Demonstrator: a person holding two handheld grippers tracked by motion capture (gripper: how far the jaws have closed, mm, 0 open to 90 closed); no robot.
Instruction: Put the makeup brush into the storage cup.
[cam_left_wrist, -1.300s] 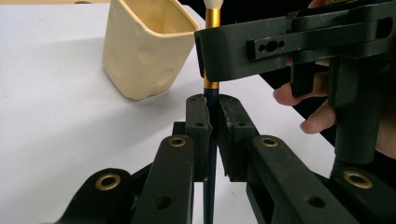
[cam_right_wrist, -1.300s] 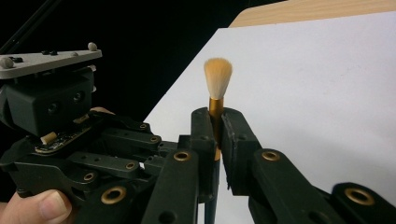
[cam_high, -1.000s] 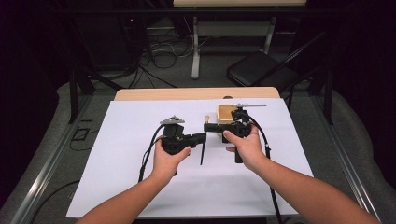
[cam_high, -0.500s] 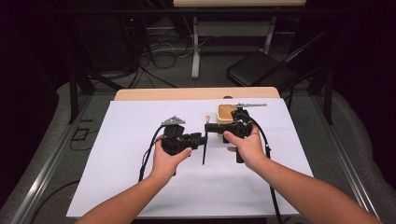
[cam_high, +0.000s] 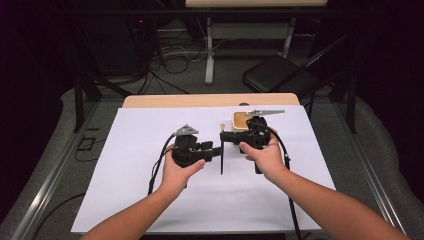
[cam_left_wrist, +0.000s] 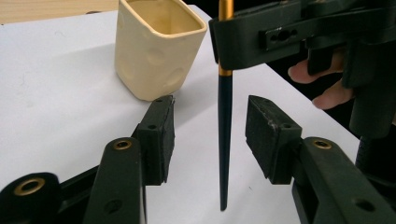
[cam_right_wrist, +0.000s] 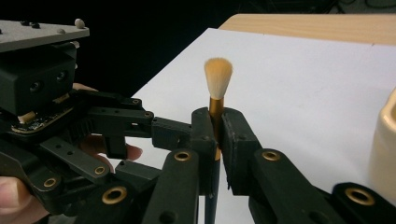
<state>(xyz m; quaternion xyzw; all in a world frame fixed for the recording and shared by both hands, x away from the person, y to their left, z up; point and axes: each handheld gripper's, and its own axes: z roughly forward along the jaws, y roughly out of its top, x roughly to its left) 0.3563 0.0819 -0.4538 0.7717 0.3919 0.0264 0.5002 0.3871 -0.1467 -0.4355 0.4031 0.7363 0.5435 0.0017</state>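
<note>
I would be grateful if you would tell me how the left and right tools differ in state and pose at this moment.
The right tool is shut on the brush, gripping its gold ferrule and holding it upright, bristles up. The left tool is open, its jaws standing on either side of the dark handle without touching it. The right tool grips high on the brush; the left sits lower along the handle. Both are hand-held over the white sheet, pointing toward each other.

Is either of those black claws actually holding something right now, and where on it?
Yes: the right gripper clamps an upright brush at its gold ferrule, under the bristles. The left gripper is open around the handle.
</note>
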